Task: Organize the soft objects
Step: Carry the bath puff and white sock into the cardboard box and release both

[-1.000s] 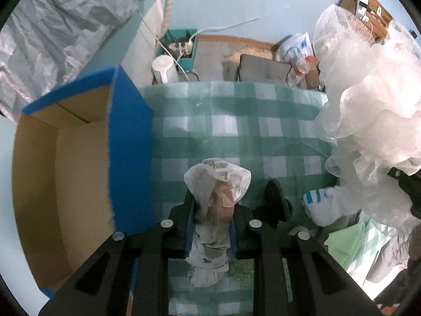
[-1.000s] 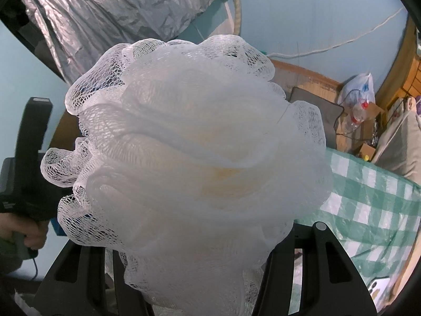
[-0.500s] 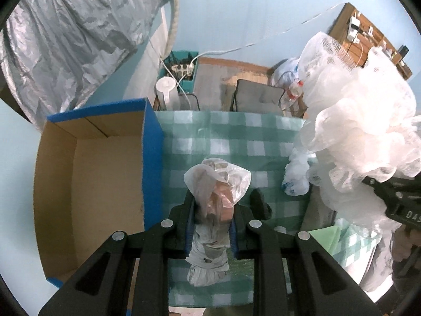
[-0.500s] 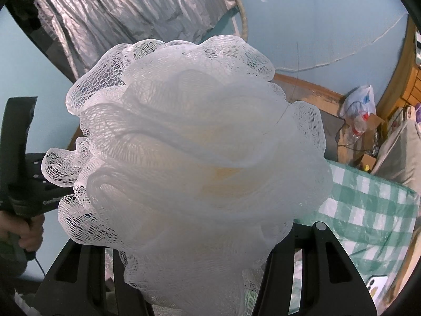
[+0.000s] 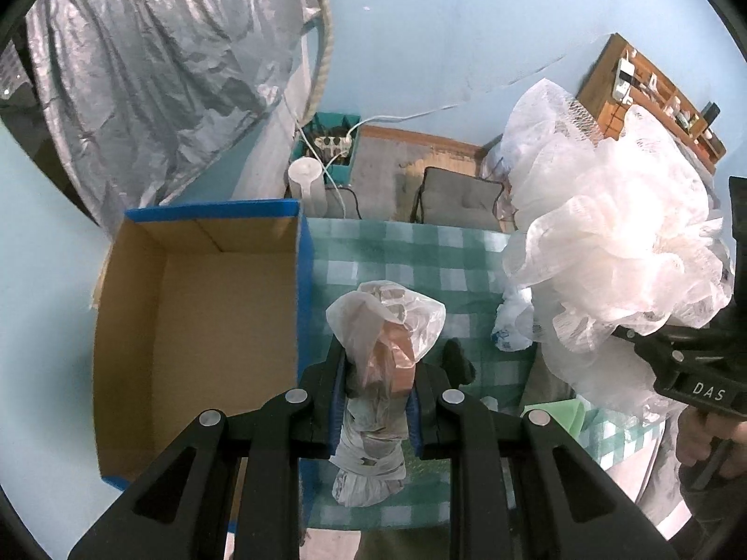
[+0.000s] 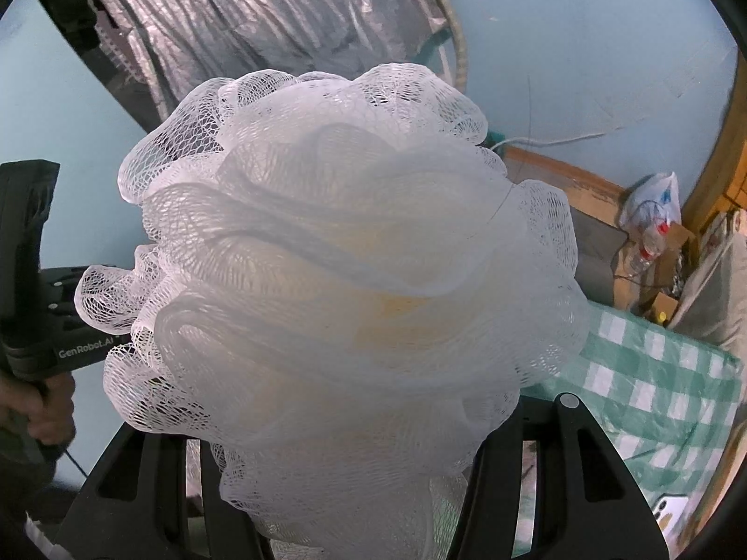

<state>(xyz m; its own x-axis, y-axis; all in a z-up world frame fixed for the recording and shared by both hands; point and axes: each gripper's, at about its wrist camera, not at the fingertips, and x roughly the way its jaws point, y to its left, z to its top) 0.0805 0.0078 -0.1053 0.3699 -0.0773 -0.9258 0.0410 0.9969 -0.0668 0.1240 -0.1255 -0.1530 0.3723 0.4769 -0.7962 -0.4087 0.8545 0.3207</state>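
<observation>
left tongs [image 5: 376, 382] are clamped tight on a crumpled plastic-wrapped bundle [image 5: 380, 350], whitish film bunched around something pinkish-brown, with the rest of the wrap hanging down below the pads. it's held up in the air above the green checked tabletop [image 5: 401, 252], just right of the blue wall of an open cardboard box [image 5: 196, 326]. the box sits at the left edge of the tabletop, plain brown inside and blue along the rim

right tongs [image 5: 625, 336] are gripping a big white mesh bath pouf [image 6: 336, 280]. from the right wrist cam it fills nearly the whole view and hides the fingertips, but the black arms sit on either side of it with the netting squeezed between them. from the left cam the pouf [image 5: 616, 252] hangs over the right side of the tabletop, well apart from the box

there's also a small crumpled white bag with blue print [image 5: 513, 322] lying on the cloth under the pouf, and a pale green piece [image 5: 555, 413] near the front right corner. silver foil sheet [image 5: 149, 79] hangs on the wall behind the box
</observation>
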